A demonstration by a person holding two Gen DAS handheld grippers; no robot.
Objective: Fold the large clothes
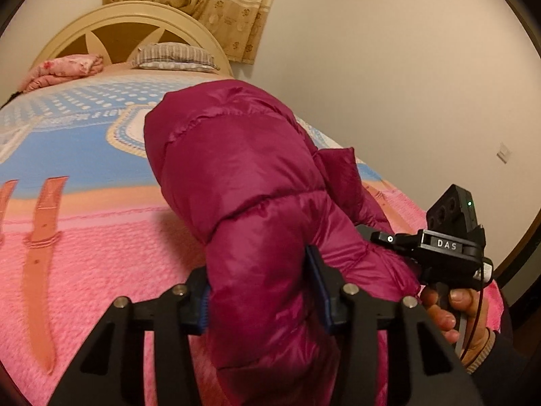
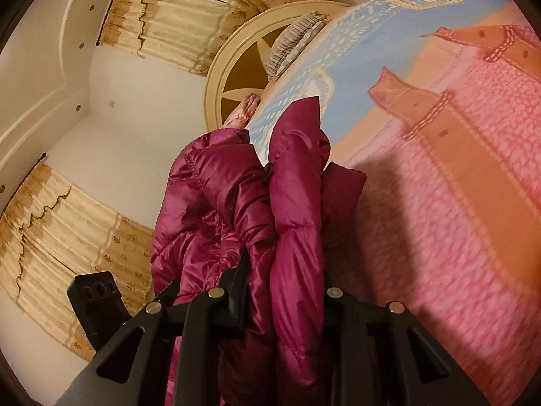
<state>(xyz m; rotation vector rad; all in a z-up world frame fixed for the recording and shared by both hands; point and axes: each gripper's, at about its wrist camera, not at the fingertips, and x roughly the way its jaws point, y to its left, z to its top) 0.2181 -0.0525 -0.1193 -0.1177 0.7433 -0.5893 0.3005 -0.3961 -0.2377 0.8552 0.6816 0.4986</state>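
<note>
The left claw (image 1: 260, 301) pinches a thick roll of the magenta puffer jacket (image 1: 236, 169), whose long axis runs straight ahead over the bed (image 1: 84, 253); just to its right, the right claw (image 2: 284, 287) squeezes another bunch. Both sit at the near end. The left view alone shows the hand (image 1: 453, 308), the right view the separate layers.

White letters "DAS" show on the black body of the right claw (image 1: 363, 233); the bedspread's lettering is unreadable.
</note>
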